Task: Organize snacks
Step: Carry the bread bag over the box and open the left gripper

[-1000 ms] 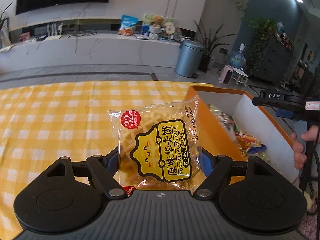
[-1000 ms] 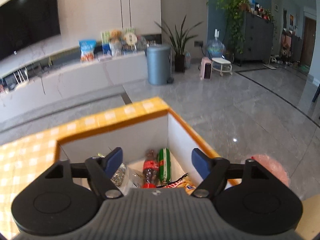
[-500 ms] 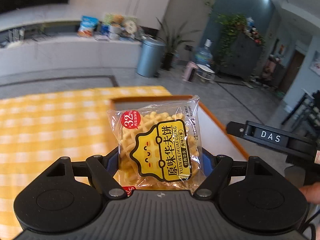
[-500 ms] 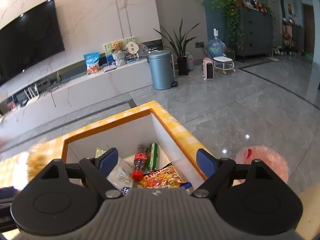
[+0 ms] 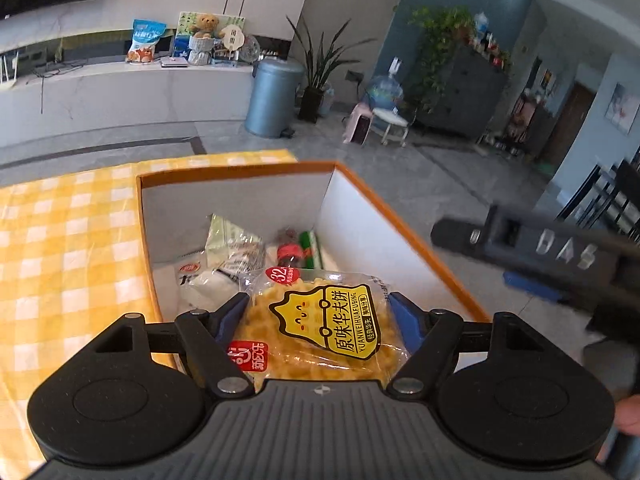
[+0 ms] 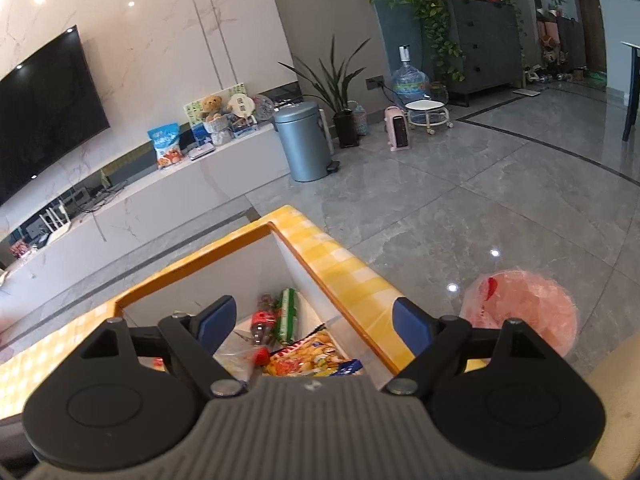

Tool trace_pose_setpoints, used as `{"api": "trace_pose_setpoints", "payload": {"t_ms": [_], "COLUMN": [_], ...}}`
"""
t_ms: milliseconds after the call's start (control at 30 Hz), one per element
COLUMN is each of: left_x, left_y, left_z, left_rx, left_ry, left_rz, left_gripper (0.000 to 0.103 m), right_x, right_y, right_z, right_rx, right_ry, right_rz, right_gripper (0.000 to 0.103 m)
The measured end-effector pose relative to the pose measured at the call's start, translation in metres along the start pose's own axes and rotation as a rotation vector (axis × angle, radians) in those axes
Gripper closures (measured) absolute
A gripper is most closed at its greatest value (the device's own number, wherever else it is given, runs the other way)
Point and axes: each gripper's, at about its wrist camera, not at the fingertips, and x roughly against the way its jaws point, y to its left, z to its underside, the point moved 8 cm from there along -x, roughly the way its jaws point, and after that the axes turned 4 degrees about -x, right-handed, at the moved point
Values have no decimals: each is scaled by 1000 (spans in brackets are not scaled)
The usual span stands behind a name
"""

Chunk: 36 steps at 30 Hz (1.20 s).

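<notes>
Waffle packet over the snack box

Our left gripper [image 5: 318,316], jaws closing, clamps the waffle packet [image 5: 324,328] above the box [image 5: 384,216]; our right gripper [image 6: 314,324] hangs spread, holding nothing.

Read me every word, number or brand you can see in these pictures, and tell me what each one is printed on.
"YUANWEIHUAFUBING", with the characters 原味华夫饼: yellow label of the waffle packet between the left tool's fingers.
"32": red circle at that packet's top corner; the small print beside it is unreadable.
"DAS": body of the right tool, blurred.
Print on the snacks in the orange box and the blue bag on the counter: too small to read.
</notes>
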Motion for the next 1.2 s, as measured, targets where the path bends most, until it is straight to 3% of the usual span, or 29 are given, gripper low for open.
{"api": "trace_pose_setpoints", "payload": {"t_ms": [167,300,433,633,1033,1200], "left_x": [-8,-11,-13,-7,33,55], "left_y": [-3,-4,-6,-2,13,18], "left_z": [9,11,10,9,-4,-8], "left_rx": [-14,-8,-8,15,-12,-42], "left_ry": [41,30,31,40,-24,-52], "left_rz": [3,3,24,18,-76,-121], "left_gripper": [17,20,11,10,10,10], "right_x": [-2,-2,-2,-5,-8,-12], "right_y": [-1,-1,1,1,9,5], "right_z": [1,2,3,4,6,5], "right_rx": [-1,0,11,26,37,30], "right_ry": [7,11,12,17,15,5], "right_rz": [12,17,13,35,16,62], "right_gripper": [20,20,20,20,20,20]}}
